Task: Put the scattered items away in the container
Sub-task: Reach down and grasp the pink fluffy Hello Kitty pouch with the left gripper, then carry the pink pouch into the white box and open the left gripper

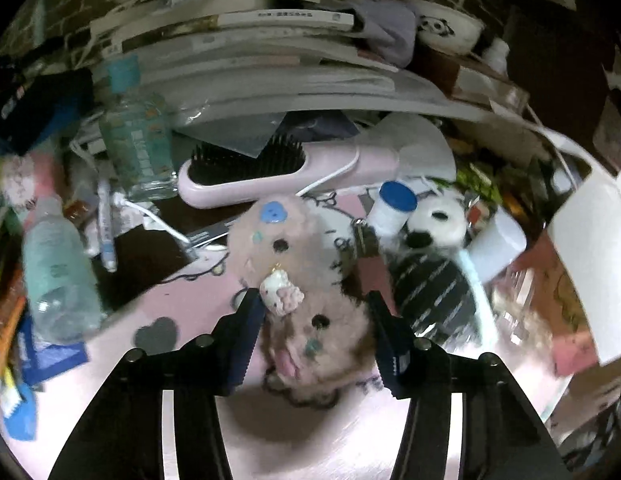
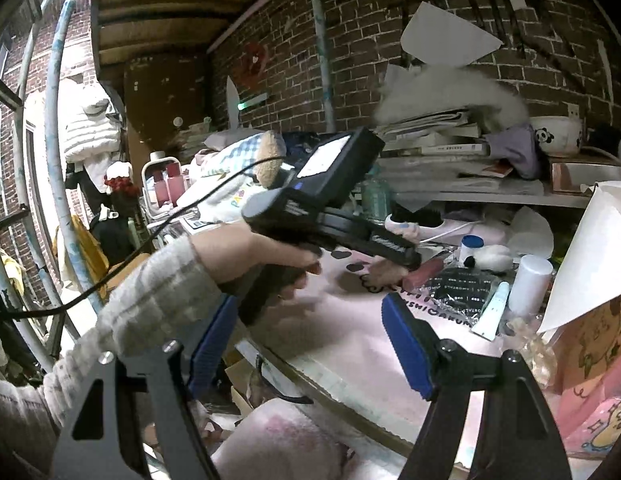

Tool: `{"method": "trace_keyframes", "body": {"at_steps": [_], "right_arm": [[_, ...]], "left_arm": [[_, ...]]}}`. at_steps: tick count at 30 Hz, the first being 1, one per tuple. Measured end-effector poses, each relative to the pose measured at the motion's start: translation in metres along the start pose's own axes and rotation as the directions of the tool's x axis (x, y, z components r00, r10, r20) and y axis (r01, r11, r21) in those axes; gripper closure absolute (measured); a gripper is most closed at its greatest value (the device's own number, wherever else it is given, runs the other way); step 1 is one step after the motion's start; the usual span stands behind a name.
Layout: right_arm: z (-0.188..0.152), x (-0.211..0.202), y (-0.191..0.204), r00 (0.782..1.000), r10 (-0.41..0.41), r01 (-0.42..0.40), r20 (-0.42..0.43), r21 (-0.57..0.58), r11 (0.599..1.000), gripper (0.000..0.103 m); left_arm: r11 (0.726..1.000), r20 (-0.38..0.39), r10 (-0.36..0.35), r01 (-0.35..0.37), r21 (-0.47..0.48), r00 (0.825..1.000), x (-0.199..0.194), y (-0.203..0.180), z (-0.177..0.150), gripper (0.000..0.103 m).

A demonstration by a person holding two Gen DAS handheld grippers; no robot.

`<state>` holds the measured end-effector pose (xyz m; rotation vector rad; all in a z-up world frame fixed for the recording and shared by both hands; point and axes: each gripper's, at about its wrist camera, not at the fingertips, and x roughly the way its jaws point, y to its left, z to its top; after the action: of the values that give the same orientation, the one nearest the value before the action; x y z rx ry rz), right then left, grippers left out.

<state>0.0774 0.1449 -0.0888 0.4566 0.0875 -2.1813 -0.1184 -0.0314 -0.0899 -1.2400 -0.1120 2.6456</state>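
On the far left of the left wrist view, a clear plastic bottle (image 1: 56, 276) lies tilted on the pink desk mat (image 1: 182, 300), with a glass bottle with a blue cap (image 1: 134, 136) upright behind it. A pink hairbrush (image 1: 270, 168) lies across the back, bristles up. In the centre, the left gripper (image 1: 312, 344) has its two fingers spread on either side of a beige plush toy (image 1: 298, 280) with a small charm on it; whether the pads are pressing the plush cannot be told, as the picture is blurred. Just right of the plush lie a white jar with a blue lid (image 1: 392, 208), a panda plush (image 1: 434, 224) and a black striped pouch (image 1: 430, 292). A white cylinder (image 1: 496, 244) lies further right. No container can be made out clearly here; the right edge is cut off by white paper.

The right wrist view shows what the other cannot: a hand (image 2: 262, 256) in a grey knit sleeve (image 2: 130, 312) holding the left gripper's handle over the mat. The right gripper (image 2: 306, 344) hangs off the table edge (image 2: 350, 384), fingers wide apart and holding nothing. Stacked books (image 2: 438, 148) and a panda bowl (image 2: 556, 136) sit on a shelf behind.
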Motion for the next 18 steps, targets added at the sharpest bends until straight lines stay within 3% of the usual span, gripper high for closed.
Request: {"method": "trace_keyframes", "body": {"at_steps": [4,7,12,13,15,18], "right_arm": [[-0.001,0.003,-0.002,1.0,0.015,-0.014,-0.007,0.018,1.0,0.031],[-0.001,0.005,-0.002,0.999,0.03,-0.029,-0.014,0.023,0.999,0.031],[-0.001,0.008,-0.004,0.999,0.038,-0.037,-0.022,0.027,0.999,0.031],[-0.002,0.009,-0.005,0.999,0.035,-0.034,-0.021,0.029,0.999,0.031],[-0.002,0.011,-0.007,0.999,0.028,-0.028,-0.02,0.032,0.999,0.031],[-0.002,0.015,-0.01,1.0,0.012,-0.011,-0.022,0.029,1.0,0.031]], "left_arm": [[1.0,0.004,0.015,-0.015,0.004,1.0,-0.005,0.003,-0.002,0.055],[0.998,0.013,0.051,-0.05,-0.033,0.999,-0.001,0.007,0.001,0.038],[0.997,-0.012,0.068,-0.069,-0.031,0.998,0.018,0.003,0.008,0.039],[0.997,-0.012,0.076,-0.076,-0.03,0.997,0.018,0.003,0.009,0.04],[0.995,-0.016,0.093,-0.093,-0.022,0.996,0.018,0.004,0.009,0.063],[0.993,-0.028,0.117,-0.117,0.002,0.993,0.017,0.005,0.01,0.069]]}}
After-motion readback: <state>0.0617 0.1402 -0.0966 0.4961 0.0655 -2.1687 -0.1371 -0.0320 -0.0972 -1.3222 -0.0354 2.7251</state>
